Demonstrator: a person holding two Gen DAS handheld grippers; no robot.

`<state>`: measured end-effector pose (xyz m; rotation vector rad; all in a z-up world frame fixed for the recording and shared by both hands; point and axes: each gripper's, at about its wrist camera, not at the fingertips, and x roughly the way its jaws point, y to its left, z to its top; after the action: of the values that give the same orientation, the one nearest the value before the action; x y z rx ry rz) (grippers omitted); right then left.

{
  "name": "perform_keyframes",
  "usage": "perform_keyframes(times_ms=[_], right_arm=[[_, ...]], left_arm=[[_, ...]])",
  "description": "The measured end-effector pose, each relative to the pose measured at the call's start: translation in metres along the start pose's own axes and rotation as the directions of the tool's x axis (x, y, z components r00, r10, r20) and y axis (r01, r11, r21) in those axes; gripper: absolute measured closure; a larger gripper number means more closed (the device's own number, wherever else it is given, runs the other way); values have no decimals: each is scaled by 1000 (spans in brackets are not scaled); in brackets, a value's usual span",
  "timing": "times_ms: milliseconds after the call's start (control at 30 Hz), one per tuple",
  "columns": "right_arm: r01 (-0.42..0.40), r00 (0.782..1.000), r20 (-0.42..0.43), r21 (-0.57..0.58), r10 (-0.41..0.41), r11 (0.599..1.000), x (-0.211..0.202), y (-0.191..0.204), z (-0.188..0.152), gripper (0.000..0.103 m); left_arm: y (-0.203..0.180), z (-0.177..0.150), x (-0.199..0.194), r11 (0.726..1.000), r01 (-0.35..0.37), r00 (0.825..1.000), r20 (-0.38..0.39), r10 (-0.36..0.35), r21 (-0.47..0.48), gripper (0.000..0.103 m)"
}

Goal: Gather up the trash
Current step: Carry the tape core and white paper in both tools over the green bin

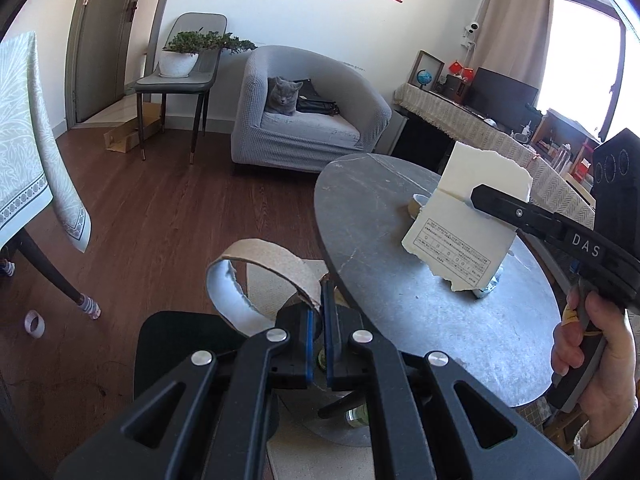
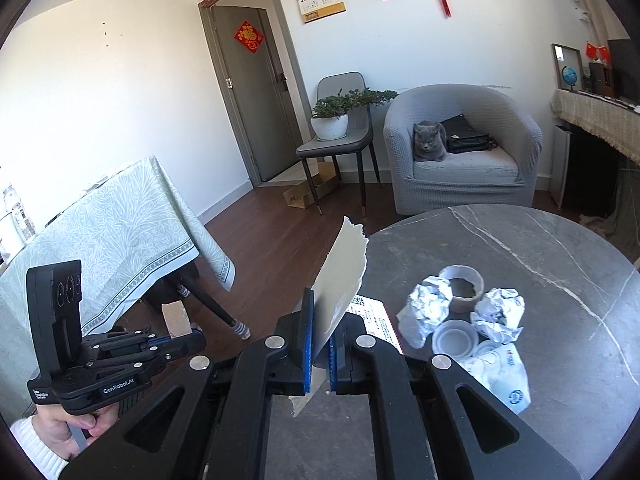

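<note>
Trash is being carried clear of the round table: cardboard strip is being pinched in the left gripper, torn card in the right gripper; crumpled papers are being left at two o'clock

Round grey table; crumpled paper balls, tape core on it.

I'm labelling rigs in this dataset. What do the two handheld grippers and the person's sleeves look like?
Both the left gripper and the right gripper are black linkage frames with silver rivets and blue-padded fingers. White lettering marks their bodies. The sleeve is white.
</note>
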<state>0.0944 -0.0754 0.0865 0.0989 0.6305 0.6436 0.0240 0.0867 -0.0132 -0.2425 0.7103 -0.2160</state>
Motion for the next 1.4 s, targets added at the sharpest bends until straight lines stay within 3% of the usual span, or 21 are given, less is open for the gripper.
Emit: perform_keyframes(times_ms=[500, 667, 967, 1267, 1400], right_arm=[[-84, 995, -66, -62, 80, 995, 46, 54, -3, 97], [-109, 990, -98, -73, 102, 991, 60, 65, -6, 97], [-118, 979, -179, -111, 97, 987, 87, 87, -18, 97], [-109, 966, -246, -122, 76, 986, 108, 96, -29, 97], [-102, 958, -279, -124, 64, 987, 118, 97, -34, 97]], left_arm=[[73, -27, 14, 993, -24, 991, -137, 7, -119, 98], [83, -40, 20, 992, -42, 984, -178, 20, -120, 98], [98, -69, 44, 991, -69, 956, -290, 34, -112, 98], [105, -102, 72, 992, -83, 910, -413, 38, -92, 98], [103, -108, 72, 994, -81, 913, -406, 44, -75, 94]])
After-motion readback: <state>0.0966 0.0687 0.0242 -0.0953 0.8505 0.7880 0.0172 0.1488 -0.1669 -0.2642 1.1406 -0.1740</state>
